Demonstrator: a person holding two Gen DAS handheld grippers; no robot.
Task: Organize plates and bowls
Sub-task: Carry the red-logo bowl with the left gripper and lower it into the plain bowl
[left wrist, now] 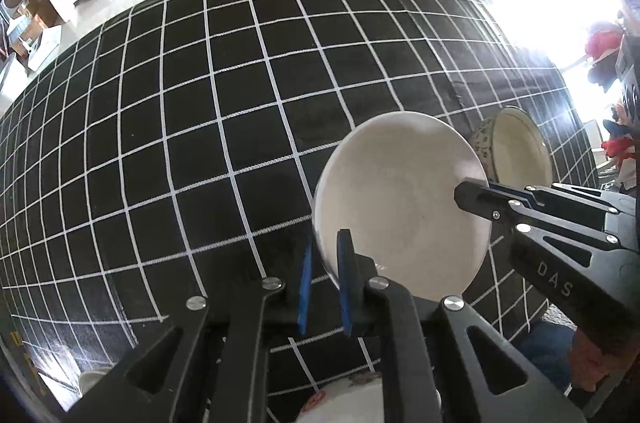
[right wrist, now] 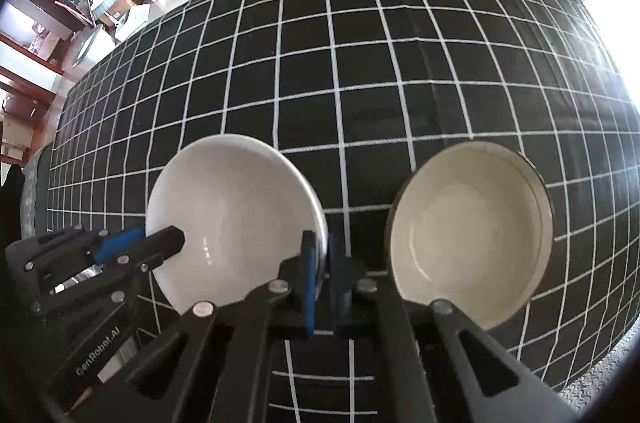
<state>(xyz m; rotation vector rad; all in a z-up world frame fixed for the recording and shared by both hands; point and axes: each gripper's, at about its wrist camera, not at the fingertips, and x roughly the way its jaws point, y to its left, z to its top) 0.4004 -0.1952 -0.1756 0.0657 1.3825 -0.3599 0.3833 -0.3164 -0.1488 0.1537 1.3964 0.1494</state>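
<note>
Your left hand-held gripper (left wrist: pixel 324 277) and right hand-held gripper (right wrist: pixel 322 281) both clamp white bowl (right wrist: pixel 236 219) rim; cream bowl (right wrist: pixel 470 239) at 3 o'clock on tabletop (right wrist: pixel 360 63).

A black woven tablecloth (right wrist: pixel 360 63) with a white stitched grid is seen, matt and slightly rough. On it, a white bowl (right wrist: pixel 236 215) of smooth glazed ceramic shows glossy highlights. Just right of that bowl, a cream bowl (right wrist: pixel 472 239) is glazed and shiny inside; its outer wall (left wrist: pixel 482 139) is patterned. Both grippers (left wrist: pixel 324 279) (right wrist: pixel 322 275) are made of matt black plastic, with silver metal screw heads and blue rubbery-looking pads (right wrist: pixel 308 287).
</note>
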